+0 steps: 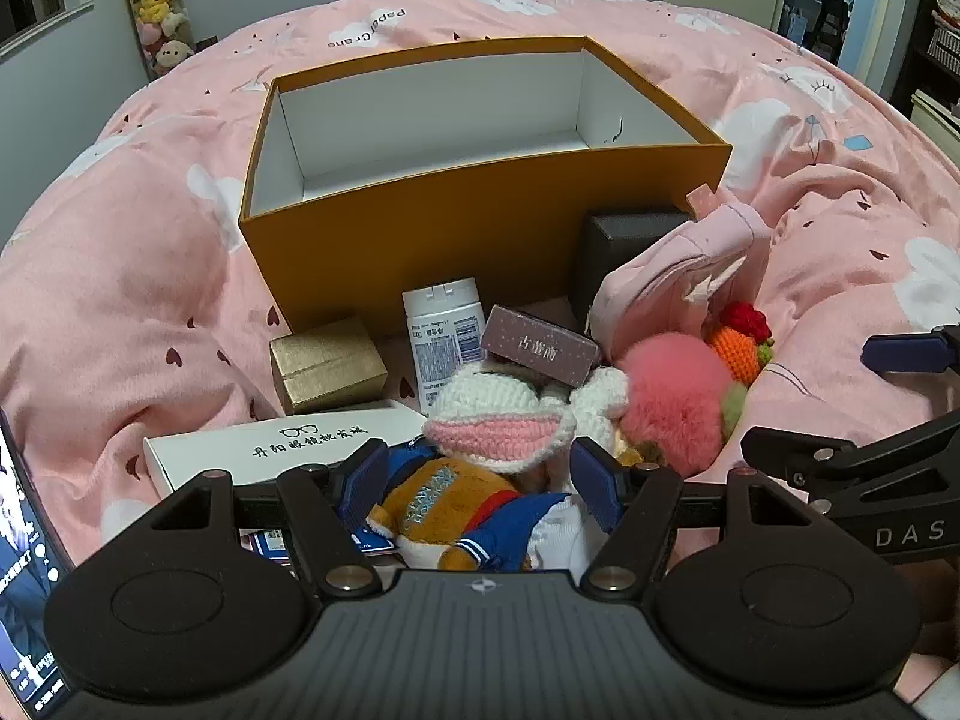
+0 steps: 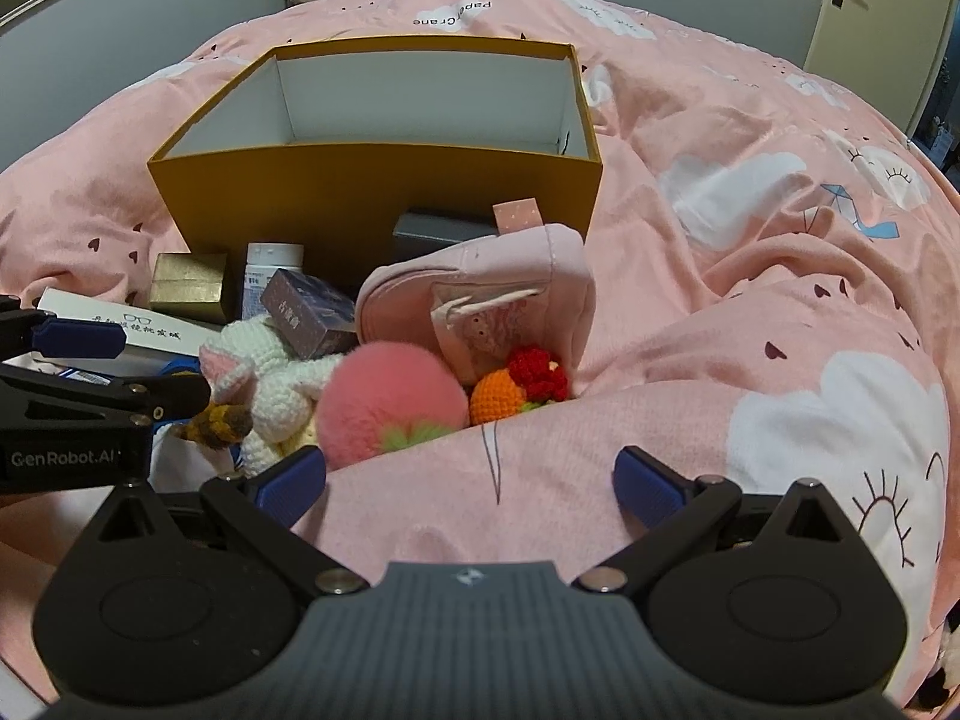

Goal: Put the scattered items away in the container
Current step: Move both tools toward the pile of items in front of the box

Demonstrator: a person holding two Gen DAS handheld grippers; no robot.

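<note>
An open orange box (image 1: 420, 228) with a white, empty inside stands on the pink bed; it also shows in the right wrist view (image 2: 360, 192). Scattered items lie in front of it: a gold box (image 1: 327, 372), a white bottle (image 1: 444, 336), a purple carton (image 1: 540, 351), a white glasses box (image 1: 288, 444), a pink pouch (image 1: 678, 282), a pink fluffy ball (image 1: 672, 402) and crochet toys. My left gripper (image 1: 480, 480) is open around a plush doll in orange and blue (image 1: 456, 510), its pads beside it. My right gripper (image 2: 471, 483) is open and empty over the quilt.
A dark grey box (image 1: 624, 240) leans against the orange box. A phone screen (image 1: 24, 570) lies at the left edge. An orange and red crochet toy (image 2: 516, 387) lies by the pouch. The quilt (image 2: 750, 300) rises in folds on the right.
</note>
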